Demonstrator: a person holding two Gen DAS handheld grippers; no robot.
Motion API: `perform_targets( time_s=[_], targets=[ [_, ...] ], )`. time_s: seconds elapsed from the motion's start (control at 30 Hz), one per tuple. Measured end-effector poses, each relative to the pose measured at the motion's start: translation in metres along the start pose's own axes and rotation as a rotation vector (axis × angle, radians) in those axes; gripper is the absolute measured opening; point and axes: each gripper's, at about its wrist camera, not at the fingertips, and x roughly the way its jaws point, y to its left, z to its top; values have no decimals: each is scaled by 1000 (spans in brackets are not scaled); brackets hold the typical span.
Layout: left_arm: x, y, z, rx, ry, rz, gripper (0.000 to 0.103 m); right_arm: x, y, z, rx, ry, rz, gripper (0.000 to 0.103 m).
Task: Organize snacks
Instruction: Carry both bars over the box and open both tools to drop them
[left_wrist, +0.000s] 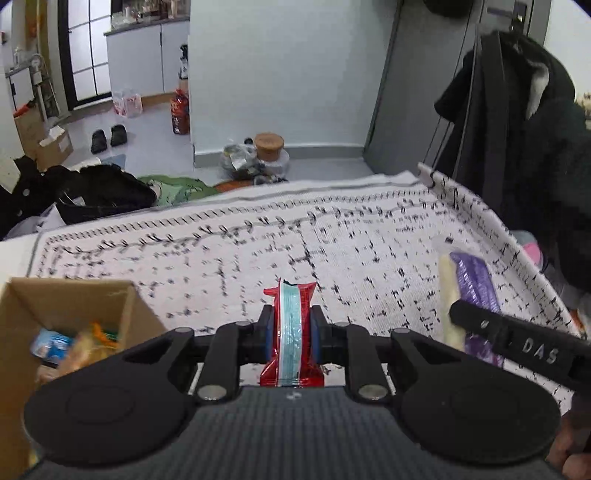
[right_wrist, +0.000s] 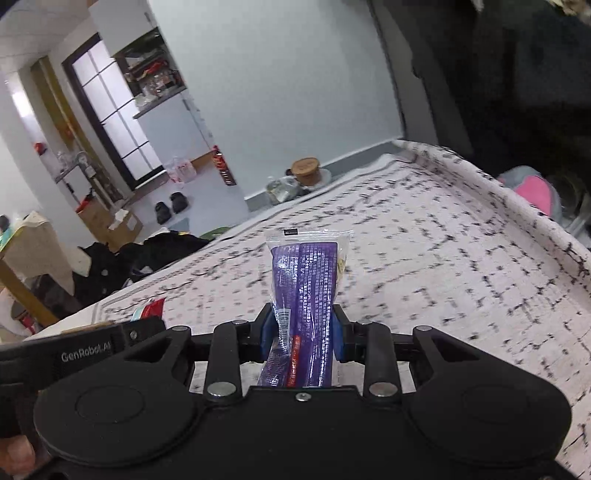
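My left gripper (left_wrist: 291, 326) is shut on a red snack packet with a pale blue stripe (left_wrist: 291, 314), held above the patterned cloth. My right gripper (right_wrist: 304, 328) is shut on a purple snack packet in clear wrap (right_wrist: 308, 280). The purple packet also shows at the right of the left wrist view (left_wrist: 476, 288), and the red packet's tip shows at the left of the right wrist view (right_wrist: 149, 308). A cardboard box (left_wrist: 70, 299) with several snacks inside stands at the lower left, just left of my left gripper.
A white cloth with black marks (left_wrist: 258, 243) covers the table; its right edge (left_wrist: 491, 221) is turned up. Beyond the far edge lie dark bags and clothes (left_wrist: 92, 195) and a lidded jar (left_wrist: 269, 147) on the floor. A dark coat (left_wrist: 524, 129) hangs at right.
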Motion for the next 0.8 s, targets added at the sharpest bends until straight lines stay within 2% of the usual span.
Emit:
perform_targets(
  time_s=[0.3,0.53,0.8],
  targets=[
    [-39,28,3,-28,-52,0,18,-5,42,-6,-36,1,46,30],
    [-66,58,0,-63,-101,12,18,-7,71,-11,-62,-1,60,30],
    [-85,101,0,-131,-123,23,18,-12,101,-16,-88,-3,87,30]
  ],
)
